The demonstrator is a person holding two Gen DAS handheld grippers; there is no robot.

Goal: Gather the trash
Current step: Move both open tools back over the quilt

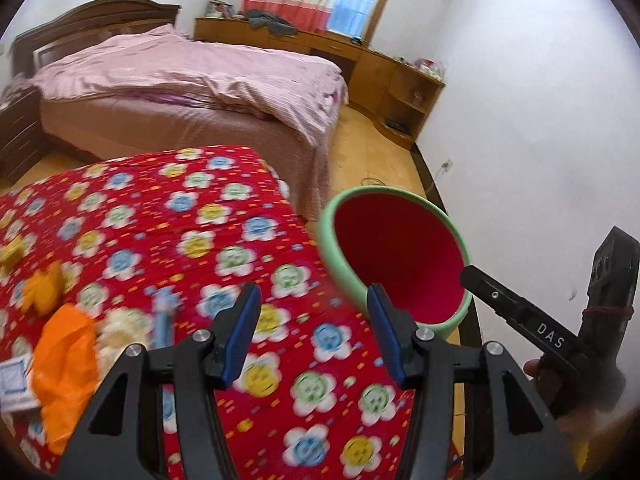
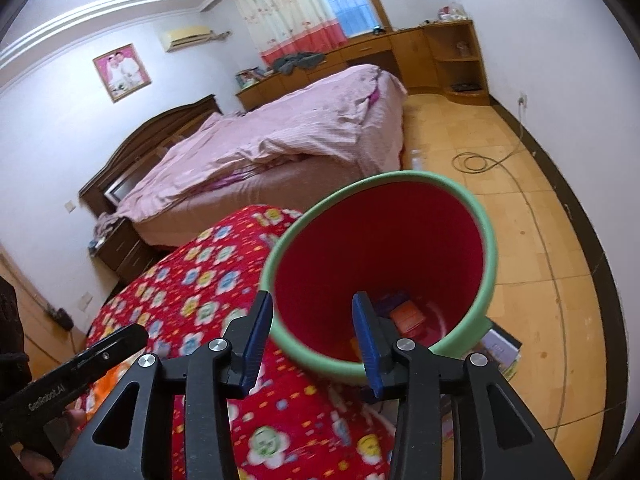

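Observation:
A red bin with a green rim (image 1: 396,256) stands on the floor at the right edge of a red flowered quilt (image 1: 192,240). In the right wrist view the bin (image 2: 484,240) holds several small wrappers, one orange (image 2: 406,314). Trash lies at the quilt's left: an orange bag (image 1: 64,360), yellow scraps (image 1: 44,284), a crumpled pale piece (image 1: 120,332), a blue strip (image 1: 162,316) and a white carton (image 1: 14,384). My left gripper (image 1: 314,316) is open and empty above the quilt. My right gripper (image 2: 314,320) is open and empty over the bin's near rim.
A bed with a pink cover (image 1: 192,80) stands behind the quilt. A wooden desk and shelves (image 1: 380,68) run along the far wall. A cable (image 2: 480,160) lies coiled on the wooden floor. Books (image 2: 504,348) lie beside the bin.

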